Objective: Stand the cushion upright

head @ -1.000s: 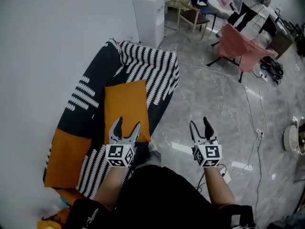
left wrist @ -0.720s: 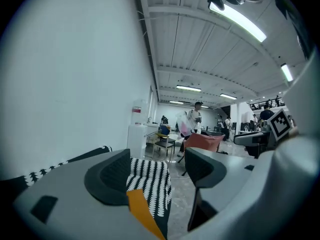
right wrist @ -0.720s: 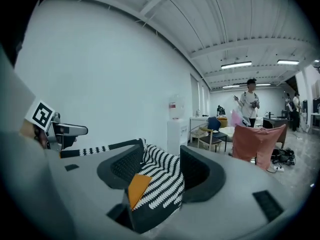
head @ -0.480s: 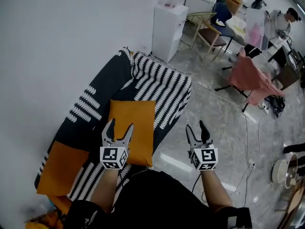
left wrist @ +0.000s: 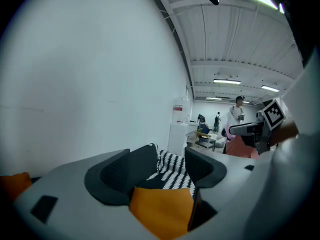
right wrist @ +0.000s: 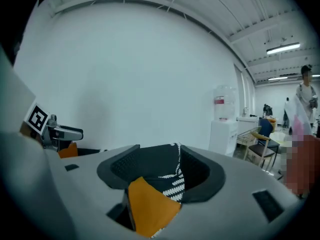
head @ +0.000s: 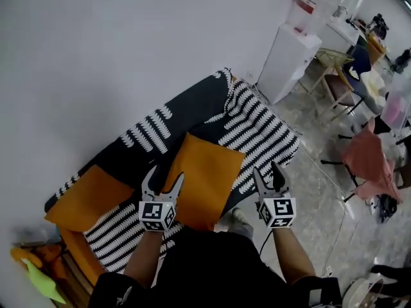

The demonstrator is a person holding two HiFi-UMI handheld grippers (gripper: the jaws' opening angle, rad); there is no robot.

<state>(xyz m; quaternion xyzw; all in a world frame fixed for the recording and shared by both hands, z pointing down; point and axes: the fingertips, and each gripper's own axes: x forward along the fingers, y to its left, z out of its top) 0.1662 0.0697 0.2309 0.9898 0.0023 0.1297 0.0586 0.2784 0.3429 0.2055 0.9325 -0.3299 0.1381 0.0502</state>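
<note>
Cushion (head: 205,178) flat on sofa (head: 257,127), long axis approx near-to-far, head view.

**A:** How many cushions are shown?

**B:** Two, both orange, on one sofa (head: 192,117): the centre cushion (head: 205,178) and the left cushion (head: 87,197).

**A:** And grippers?

**B:** Two: the left gripper (head: 164,175) and the right gripper (head: 266,170).

**A:** What else is counted?

**B:** One water dispenser (head: 292,56) and one pink cloth (head: 369,165).
</note>
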